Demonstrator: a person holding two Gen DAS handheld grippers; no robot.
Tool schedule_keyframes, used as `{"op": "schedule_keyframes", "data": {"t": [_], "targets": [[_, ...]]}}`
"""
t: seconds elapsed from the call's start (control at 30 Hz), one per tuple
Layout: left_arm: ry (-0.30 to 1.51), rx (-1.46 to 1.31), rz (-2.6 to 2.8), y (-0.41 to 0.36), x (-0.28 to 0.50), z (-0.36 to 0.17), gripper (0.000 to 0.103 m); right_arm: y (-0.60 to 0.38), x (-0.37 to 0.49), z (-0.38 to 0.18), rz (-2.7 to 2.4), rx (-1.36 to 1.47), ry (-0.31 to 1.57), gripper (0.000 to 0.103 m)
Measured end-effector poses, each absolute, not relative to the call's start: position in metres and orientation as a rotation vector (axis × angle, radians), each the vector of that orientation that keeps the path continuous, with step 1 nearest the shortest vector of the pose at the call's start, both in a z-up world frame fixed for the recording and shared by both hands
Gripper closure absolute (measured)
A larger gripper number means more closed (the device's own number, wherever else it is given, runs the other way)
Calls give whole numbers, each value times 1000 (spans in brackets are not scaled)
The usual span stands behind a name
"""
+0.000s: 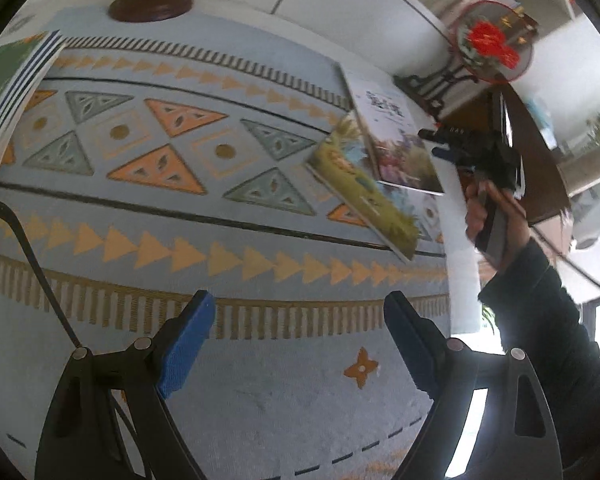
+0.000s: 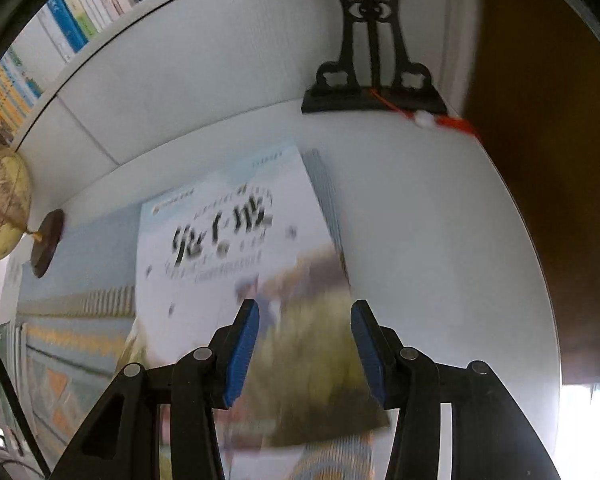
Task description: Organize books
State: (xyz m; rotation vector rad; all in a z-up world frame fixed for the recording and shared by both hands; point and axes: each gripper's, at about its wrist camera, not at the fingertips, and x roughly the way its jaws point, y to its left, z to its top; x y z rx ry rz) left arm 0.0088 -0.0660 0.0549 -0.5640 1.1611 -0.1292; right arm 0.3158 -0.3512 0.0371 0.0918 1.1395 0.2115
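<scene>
The left gripper point(image 1: 296, 344) hangs wide and empty over the patterned mat point(image 1: 148, 184). Two thin paperbacks lie overlapped at the mat's right end, white book point(image 2: 236, 248) on top. Light, floppy, glossy; pinch an overhanging edge. The right gripper point(image 2: 305, 350) hovers half-spread above them, empty.

Large dark characters stand on the pale cover of the top book point(image 2: 236, 240) near the table's far edge, but blur leaves them, like everything else, unreadable.
</scene>
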Motion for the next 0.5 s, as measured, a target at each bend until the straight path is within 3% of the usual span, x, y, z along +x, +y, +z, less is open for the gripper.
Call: {"op": "schedule_keyframes", "data": {"t": [0.23, 0.5], "targets": [[1188, -584, -79, -67, 17, 43, 18, -339, 363, 25, 274, 74, 1143, 56], [1201, -588, -104, -70, 28, 33, 18, -321, 361, 25, 344, -12, 1144, 54]]}}
